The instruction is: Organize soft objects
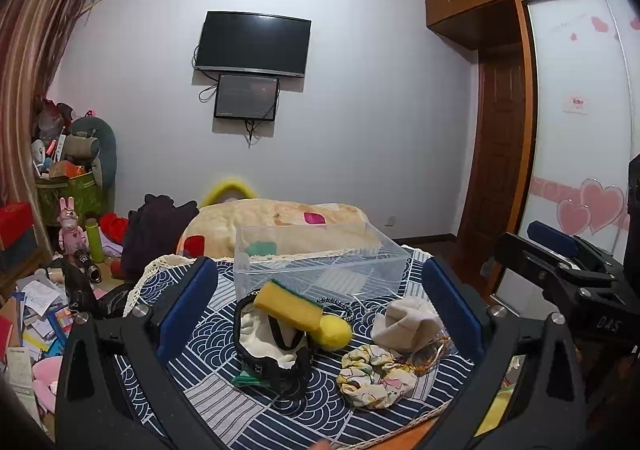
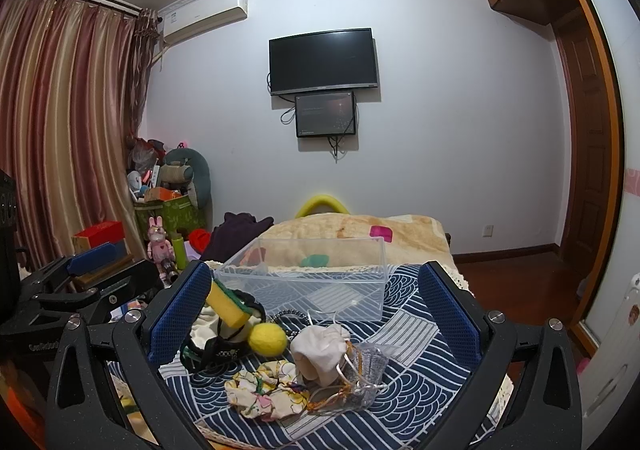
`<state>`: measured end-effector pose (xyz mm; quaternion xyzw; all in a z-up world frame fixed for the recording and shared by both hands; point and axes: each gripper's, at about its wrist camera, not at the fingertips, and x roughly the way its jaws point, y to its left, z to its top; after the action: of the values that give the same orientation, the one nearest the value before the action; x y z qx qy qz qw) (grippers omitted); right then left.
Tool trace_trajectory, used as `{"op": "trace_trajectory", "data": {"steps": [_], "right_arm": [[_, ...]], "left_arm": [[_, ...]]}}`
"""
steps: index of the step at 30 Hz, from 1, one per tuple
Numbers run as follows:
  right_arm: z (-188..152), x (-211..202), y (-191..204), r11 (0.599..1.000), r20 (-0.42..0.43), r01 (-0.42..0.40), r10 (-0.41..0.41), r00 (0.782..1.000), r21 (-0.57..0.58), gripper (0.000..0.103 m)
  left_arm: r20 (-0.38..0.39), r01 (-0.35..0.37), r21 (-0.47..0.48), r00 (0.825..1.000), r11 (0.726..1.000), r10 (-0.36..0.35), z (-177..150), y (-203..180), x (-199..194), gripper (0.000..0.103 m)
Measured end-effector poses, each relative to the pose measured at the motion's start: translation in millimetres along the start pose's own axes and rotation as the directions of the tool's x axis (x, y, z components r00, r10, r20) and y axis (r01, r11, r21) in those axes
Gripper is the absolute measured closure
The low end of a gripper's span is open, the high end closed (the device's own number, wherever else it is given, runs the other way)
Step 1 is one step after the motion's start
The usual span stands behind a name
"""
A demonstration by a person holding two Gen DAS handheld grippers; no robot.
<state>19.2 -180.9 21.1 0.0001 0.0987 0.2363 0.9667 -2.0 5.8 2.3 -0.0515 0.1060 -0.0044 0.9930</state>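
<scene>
Clear plastic bin (image 2: 304,278) at 12 o'clock on the blue patterned cloth (image 2: 416,382). Yellow sponge (image 1: 286,306), cream pouch (image 2: 320,350), floral scrunchie (image 2: 266,394), yellow ball (image 2: 267,338) clustered before it. Left gripper (image 1: 320,302) and right gripper (image 2: 312,306): jaws apart, empty.

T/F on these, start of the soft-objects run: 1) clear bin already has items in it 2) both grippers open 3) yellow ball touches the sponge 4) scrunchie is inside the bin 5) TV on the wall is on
1) False. The clear bin looks empty; everything lies in front of it on the patterned cloth.
2) True. The left gripper and right gripper both have their jaws spread wide, holding nothing.
3) True. The yellow ball sits against the end of the yellow sponge.
4) False. The floral scrunchie lies on the cloth, nearest the camera.
5) False. The TV is dark; only the small screen below it glows faintly.
</scene>
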Motion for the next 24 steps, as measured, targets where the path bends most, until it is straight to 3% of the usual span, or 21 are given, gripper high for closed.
{"op": "trace_trajectory", "data": {"steps": [8, 10, 13, 17, 20, 24], "right_arm": [[-7, 13, -3, 1.000, -0.054, -0.016, 0.016, 0.998, 0.009, 0.000], [-10, 18, -4, 1.000, -0.064, -0.007, 0.007, 0.998, 0.000, 0.000], [-15, 23, -3, 1.000, -0.078, 0.002, -0.003, 0.997, -0.019, 0.002], [-23, 34, -3, 0.999, -0.120, -0.029, 0.025, 0.992, -0.029, 0.009], [-31, 43, -5, 0.999, -0.159, -0.043, 0.038, 0.987, -0.030, 0.021], [-39, 54, -9, 0.998, -0.208, -0.061, 0.057, 0.976, -0.012, 0.032]], "left_arm": [[-0.039, 0.022, -0.013, 0.999, 1.000, -0.023, -5, 2, 9, 0.001], [-0.046, 0.008, -0.009, 0.999, 1.000, -0.009, -7, 3, 13, 0.015], [-0.079, -0.008, 0.004, 0.997, 1.000, 0.009, -11, 6, 23, 0.025], [-0.133, -0.007, -0.025, 0.991, 1.000, 0.004, -18, 14, 40, 0.032], [-0.159, -0.006, -0.046, 0.987, 0.999, -0.001, -24, 20, 50, 0.047], [-0.202, 0.004, -0.069, 0.979, 0.998, -0.018, -31, 25, 66, 0.048]]}}
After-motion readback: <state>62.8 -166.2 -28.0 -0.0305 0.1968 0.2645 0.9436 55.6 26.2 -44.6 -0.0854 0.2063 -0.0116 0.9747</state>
